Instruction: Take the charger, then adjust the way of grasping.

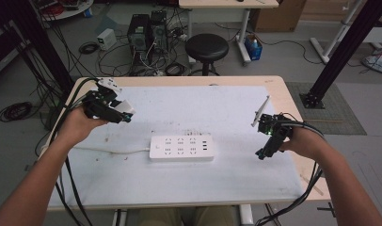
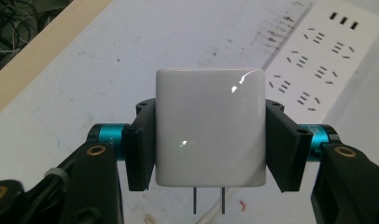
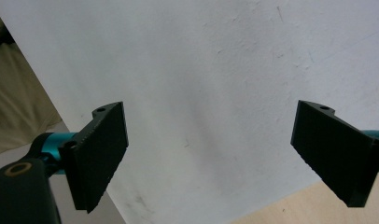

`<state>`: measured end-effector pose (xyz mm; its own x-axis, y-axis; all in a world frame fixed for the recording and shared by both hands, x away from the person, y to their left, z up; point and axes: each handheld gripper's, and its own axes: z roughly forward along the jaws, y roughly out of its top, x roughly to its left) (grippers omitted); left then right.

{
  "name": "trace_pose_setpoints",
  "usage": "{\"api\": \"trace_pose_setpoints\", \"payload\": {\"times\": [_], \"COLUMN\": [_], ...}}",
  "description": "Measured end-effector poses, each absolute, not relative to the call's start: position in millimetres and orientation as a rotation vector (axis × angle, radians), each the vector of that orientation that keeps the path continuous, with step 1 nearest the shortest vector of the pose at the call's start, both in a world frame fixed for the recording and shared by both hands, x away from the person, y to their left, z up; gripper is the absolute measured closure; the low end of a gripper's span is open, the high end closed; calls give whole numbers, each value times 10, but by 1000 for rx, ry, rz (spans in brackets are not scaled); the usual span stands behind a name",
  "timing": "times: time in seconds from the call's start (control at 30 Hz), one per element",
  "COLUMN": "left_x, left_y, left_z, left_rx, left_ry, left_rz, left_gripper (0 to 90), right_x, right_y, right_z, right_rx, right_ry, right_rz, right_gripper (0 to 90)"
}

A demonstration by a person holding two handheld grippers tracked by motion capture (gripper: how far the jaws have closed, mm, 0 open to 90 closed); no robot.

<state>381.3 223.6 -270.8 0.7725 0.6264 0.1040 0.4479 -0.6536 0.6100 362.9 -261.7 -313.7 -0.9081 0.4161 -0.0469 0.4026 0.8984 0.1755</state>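
You had the left gripper [image 2: 210, 135] clamped on the white charger [image 2: 210, 127] by its two flat sides, prongs left free and pointing down, probably so it could drop straight into a socket. It hung above the table's left, well apart from the power strip [image 1: 181, 148] at the mat's middle. Your right gripper [image 3: 210, 154] hovered with jaws wide apart, empty.

High view: above the desk [image 1: 274, 94], looking forward and down.
Left tool view: close, facing the strip [image 2: 327, 60], shared with high view.
Right tool view: close over the desk's mat [image 3: 225, 70].
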Motion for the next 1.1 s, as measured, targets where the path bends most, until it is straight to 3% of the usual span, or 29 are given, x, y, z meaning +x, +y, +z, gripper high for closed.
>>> {"api": "trace_pose_setpoints", "payload": {"times": [0.4, 1.1], "left_x": [3609, 3458], "left_y": [2163, 1524], "left_z": [-2638, -2755], "left_rx": [2414, 2455], "left_ry": [665, 328], "left_rz": [376, 289], "left_gripper": [425, 425], "right_x": [3583, 3369], "right_y": [-2594, -2356], "right_z": [-3065, -3108], "right_rx": [709, 1205], "right_ry": [2921, 2790], "right_rz": [332, 1169], "right_gripper": [103, 104]}}
